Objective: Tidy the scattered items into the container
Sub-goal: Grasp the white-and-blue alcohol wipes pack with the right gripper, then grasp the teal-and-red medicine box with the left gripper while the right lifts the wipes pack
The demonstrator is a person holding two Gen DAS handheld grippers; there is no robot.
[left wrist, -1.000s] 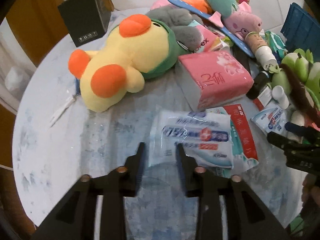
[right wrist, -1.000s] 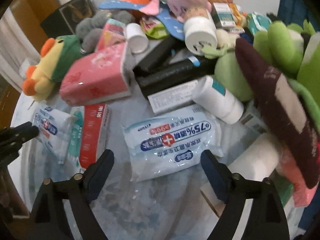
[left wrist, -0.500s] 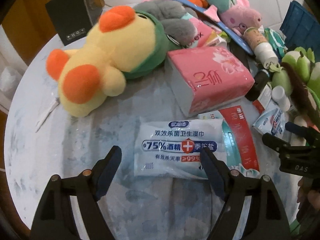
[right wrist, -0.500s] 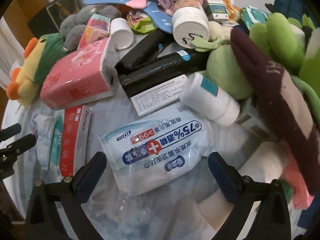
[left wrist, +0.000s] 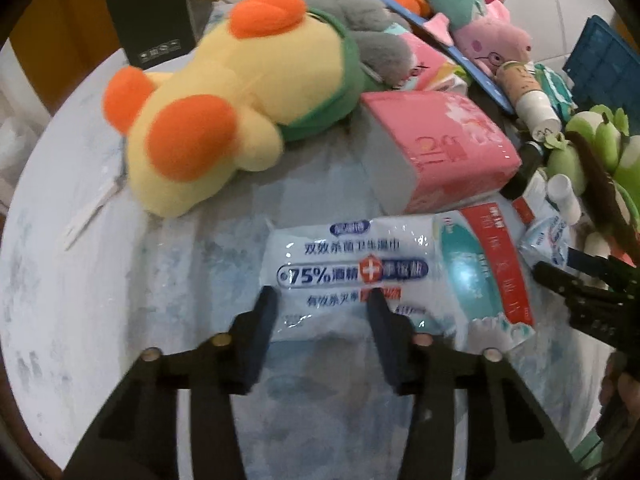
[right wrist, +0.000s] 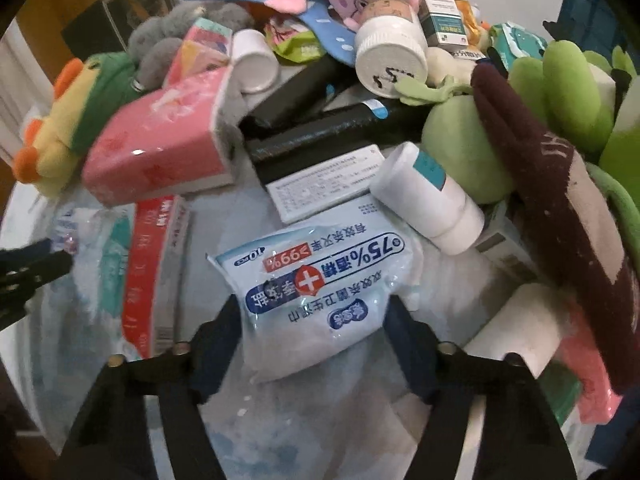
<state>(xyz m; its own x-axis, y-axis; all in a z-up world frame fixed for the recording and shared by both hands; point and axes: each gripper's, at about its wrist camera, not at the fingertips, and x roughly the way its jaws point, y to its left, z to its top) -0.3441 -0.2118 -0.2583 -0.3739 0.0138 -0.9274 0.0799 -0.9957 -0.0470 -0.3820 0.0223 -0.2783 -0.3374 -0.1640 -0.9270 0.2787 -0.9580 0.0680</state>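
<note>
Two white-and-blue wet-wipe packs lie on the pale round table. In the left wrist view, one pack (left wrist: 352, 256) has its near part between the closing jaws of my left gripper (left wrist: 322, 308), and the pads pinch the film. In the right wrist view, the other pack (right wrist: 320, 272) bulges between the closing jaws of my right gripper (right wrist: 316, 320), whose pads press on its two sides. The blue crate (left wrist: 600, 64) stands at the far right, behind the pile. My right gripper (left wrist: 580, 292) also shows at the left view's right edge.
A yellow duck plush (left wrist: 224, 108), a pink tissue pack (left wrist: 440, 148) and a red-and-teal pack (left wrist: 488, 276) crowd the left pack. A white bottle (right wrist: 432, 200), black tubes (right wrist: 328, 140) and green plush toys (right wrist: 560, 92) lie beyond the right pack. A black box (left wrist: 152, 20) stands far left.
Half a second ago both pairs of jaws stood wide on either side of their packs. Both have since closed in onto the packs, and the right pack now looks squeezed narrower.
</note>
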